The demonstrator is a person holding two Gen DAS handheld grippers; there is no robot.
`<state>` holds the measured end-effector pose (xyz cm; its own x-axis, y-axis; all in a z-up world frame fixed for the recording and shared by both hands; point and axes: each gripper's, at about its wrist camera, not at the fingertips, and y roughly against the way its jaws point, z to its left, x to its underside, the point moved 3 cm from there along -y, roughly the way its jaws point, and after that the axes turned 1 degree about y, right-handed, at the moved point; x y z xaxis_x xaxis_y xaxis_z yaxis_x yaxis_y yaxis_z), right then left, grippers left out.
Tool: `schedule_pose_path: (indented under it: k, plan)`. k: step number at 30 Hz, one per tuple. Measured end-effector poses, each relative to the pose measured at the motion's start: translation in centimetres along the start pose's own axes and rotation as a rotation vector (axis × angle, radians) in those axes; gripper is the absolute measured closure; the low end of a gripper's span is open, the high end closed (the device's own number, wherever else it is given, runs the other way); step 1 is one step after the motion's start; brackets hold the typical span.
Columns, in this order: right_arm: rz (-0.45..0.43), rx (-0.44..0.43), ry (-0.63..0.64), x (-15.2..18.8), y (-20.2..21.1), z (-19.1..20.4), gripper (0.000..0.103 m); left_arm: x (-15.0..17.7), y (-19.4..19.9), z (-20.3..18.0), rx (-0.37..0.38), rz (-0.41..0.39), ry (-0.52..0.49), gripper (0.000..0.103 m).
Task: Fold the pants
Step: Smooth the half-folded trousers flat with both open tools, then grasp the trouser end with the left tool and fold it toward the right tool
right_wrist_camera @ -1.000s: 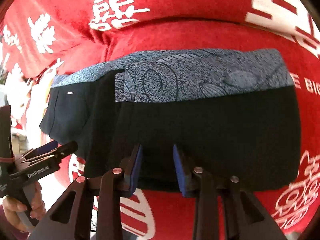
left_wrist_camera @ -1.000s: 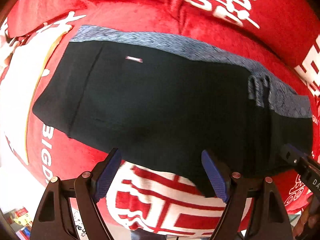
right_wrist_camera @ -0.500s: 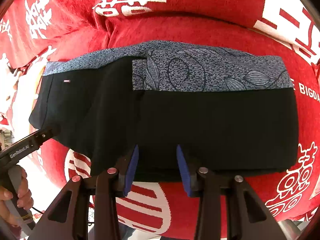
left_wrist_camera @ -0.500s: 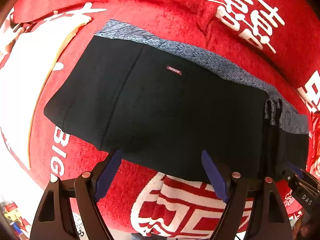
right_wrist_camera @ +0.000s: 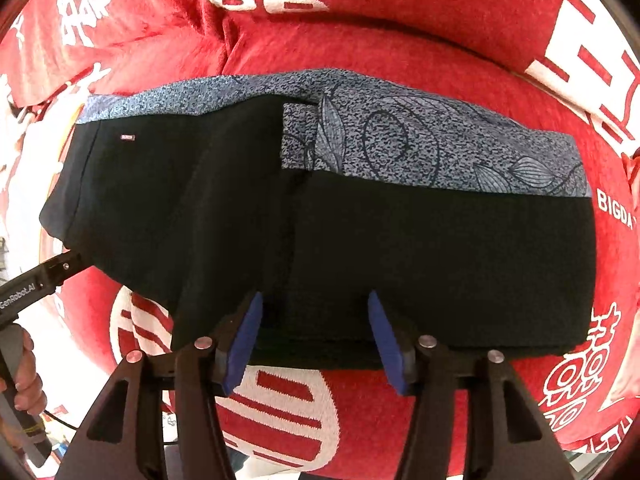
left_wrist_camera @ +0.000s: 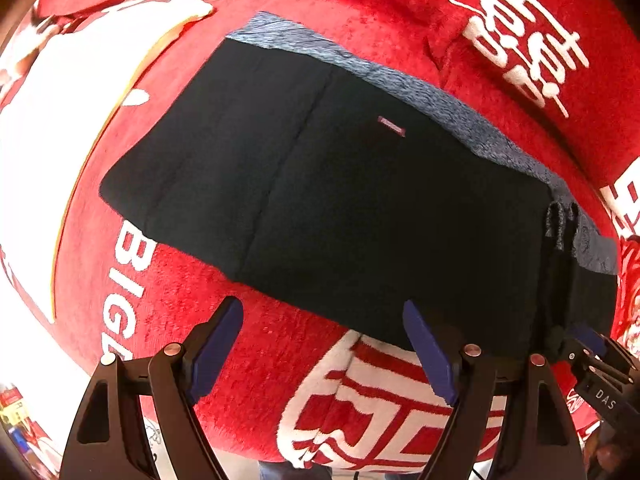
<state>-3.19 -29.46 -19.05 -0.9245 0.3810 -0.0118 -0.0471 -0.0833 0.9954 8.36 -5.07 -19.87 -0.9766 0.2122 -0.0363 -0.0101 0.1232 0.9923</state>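
A: Nearest the camera, the right gripper (right_wrist_camera: 316, 336) has its jaws opening over the near edge of the black pants with the grey patterned waistband (right_wrist_camera: 360, 232), pads not pressing on it.

B: Left gripper (left_wrist_camera: 324, 344) is wide and empty. The pants are lying folded on the fuzzy red blanket with white lettering (left_wrist_camera: 260, 360).

A: My worry is a blue pad snagging the top layer and undoing the fold.
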Motion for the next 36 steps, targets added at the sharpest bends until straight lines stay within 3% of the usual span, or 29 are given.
schedule_pose_path:
  k: [6,9,16,19,24,28,30,33,36]
  plan:
    - [-0.006,0.011,0.012,0.1,-0.2,0.2,0.041,-0.2,0.7,2.7,0.022,-0.051,0.052,0.02]
    - [-0.006,0.016,0.019,0.1,-0.2,0.3,0.04,-0.6,1.1,4.4,0.069,-0.075,0.097,0.02]
    - [-0.002,0.027,0.032,0.0,-0.4,0.5,0.038,-1.1,0.4,8.8,0.276,-0.123,0.3,0.02]
    - [0.002,0.039,0.047,0.0,-0.4,0.9,0.038,-1.1,-0.7,9.9,0.424,-0.127,0.377,0.02]
    - [0.003,0.057,0.085,0.1,-0.7,1.4,0.038,-1.5,-1.0,10.1,0.551,-0.165,0.41,0.02]
    - [0.0,0.067,0.096,0.4,-0.8,1.6,0.037,-2.2,-1.5,10.0,0.589,-0.178,0.421,0.019]
    - [-0.002,0.065,0.093,0.4,-0.8,1.5,0.037,-2.5,-1.6,9.7,0.616,-0.187,0.424,0.009]
    - [-0.004,0.062,0.09,0.2,-0.9,1.5,0.037,-3.1,-1.6,9.0,0.601,-0.204,0.436,0.002]
    - [-0.007,0.061,0.091,0.2,-0.8,1.6,0.037,-3.8,-1.2,8.3,0.583,-0.204,0.442,0.002]
